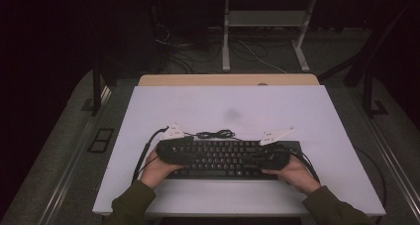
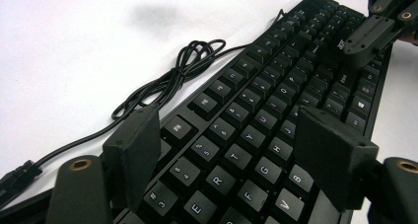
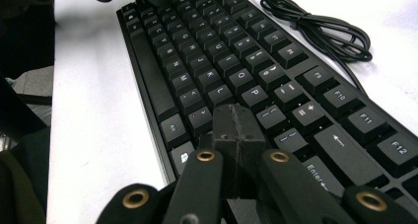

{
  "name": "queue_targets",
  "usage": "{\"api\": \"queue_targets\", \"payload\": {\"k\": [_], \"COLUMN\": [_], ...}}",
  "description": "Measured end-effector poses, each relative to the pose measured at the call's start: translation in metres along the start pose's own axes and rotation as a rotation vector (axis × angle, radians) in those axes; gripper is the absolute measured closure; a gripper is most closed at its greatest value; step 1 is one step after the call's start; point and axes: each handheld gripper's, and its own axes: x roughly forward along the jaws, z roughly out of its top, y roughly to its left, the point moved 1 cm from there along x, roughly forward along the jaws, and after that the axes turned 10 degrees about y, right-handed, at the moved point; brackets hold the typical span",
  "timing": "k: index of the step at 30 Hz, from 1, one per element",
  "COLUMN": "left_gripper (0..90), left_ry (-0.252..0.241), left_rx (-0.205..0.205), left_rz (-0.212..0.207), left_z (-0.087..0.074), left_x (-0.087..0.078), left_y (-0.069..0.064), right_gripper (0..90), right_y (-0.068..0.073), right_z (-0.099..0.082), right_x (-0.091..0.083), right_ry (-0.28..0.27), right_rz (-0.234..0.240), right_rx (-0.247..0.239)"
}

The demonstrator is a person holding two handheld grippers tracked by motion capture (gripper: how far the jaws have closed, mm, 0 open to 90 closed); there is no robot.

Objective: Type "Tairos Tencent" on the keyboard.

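Black rigid plastic keyboard [image 1: 223, 158]: flat on white bench [image 1: 297, 111], near edge | left tool [image 2: 226, 150] spread over its left keys | right tool [image 3: 238, 130] pressed together over right keys | likely light, stiff; grip end edges, not keycaps.

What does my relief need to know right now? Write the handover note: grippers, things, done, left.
Left gripper: open, jaws apart over the keyboard's left letter keys.
Right gripper: shut, pads pressed together with nothing between them, low over the keys near Enter.
Keyboard lies flat near the front edge of the white table; its cable is coiled just behind it.
Done: both grippers placed over the keys.
Left: likely the key pressing itself; unclear whether any key is down.
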Motion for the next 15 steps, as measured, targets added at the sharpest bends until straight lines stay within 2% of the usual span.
{"api": "queue_targets", "payload": {"k": [15], "left_gripper": [22.7], "left_ry": [0.002], "left_rx": [-0.005], "left_rz": [-0.001], "left_z": [-0.0001], "left_x": [-0.0001], "left_y": [-0.0003], "right_gripper": [89.2], "right_y": [-0.0005], "right_z": [-0.0087], "right_x": [0.0057], "right_ry": [0.051], "right_rz": [-0.016], "right_rx": [-0.007]}}
